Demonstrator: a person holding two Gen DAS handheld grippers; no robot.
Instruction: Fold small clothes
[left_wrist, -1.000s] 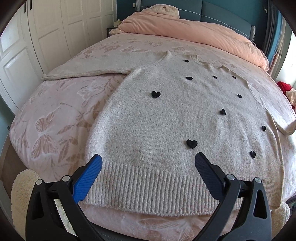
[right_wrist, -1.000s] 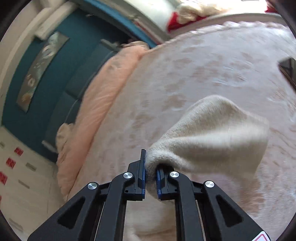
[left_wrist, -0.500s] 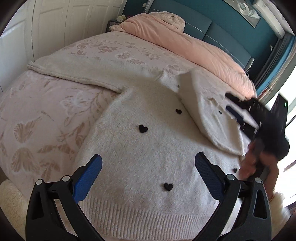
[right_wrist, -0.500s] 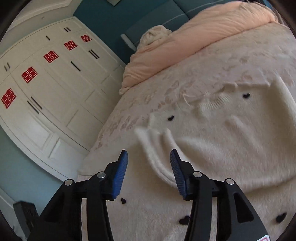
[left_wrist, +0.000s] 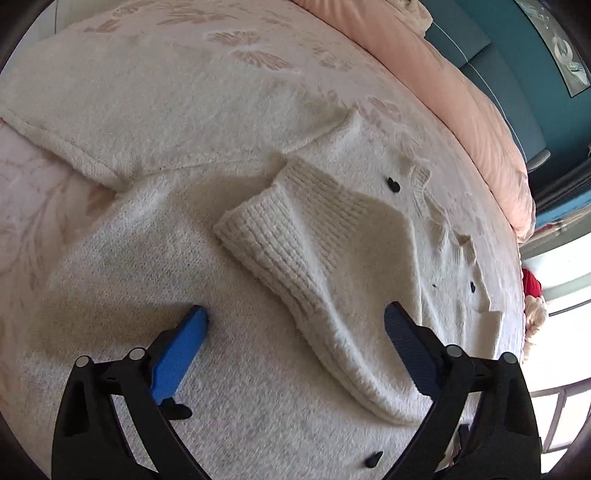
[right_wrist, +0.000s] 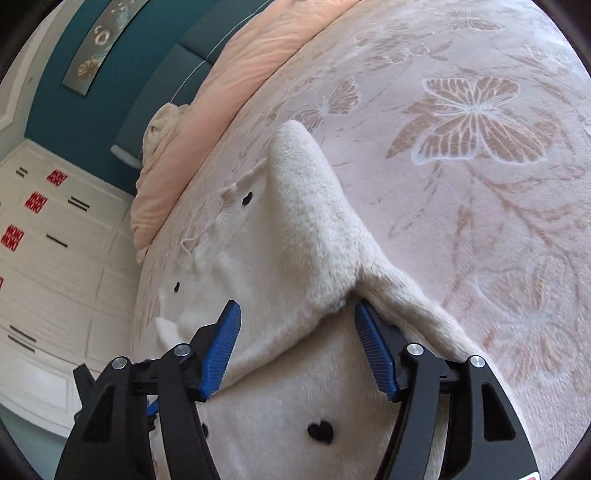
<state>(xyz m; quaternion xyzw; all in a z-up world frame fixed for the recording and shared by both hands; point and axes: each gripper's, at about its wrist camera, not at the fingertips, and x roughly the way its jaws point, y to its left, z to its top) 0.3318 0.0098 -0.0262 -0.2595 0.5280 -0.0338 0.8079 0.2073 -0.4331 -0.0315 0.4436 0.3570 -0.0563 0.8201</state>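
Since a second ago the right sleeve (left_wrist: 314, 236) has been laid across the sweater (left_wrist: 258, 387) spread on the bed (right_wrist: 480, 184) and dropped, so both grippers, left (left_wrist: 295, 332) and right (right_wrist: 297, 325), hover with jaws released; the left sleeve (left_wrist: 110, 122) and body folds likely remain.

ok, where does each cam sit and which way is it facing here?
Left wrist: on the left gripper, looking down its open fingers at the cream sweater, whose folded-in sleeve lies across it.
Right wrist: on the right gripper, open, facing the sweater's sleeve fold, the bedspread and the white wardrobe.
Shared: sweater, bedspread, pink duvet, teal wall.
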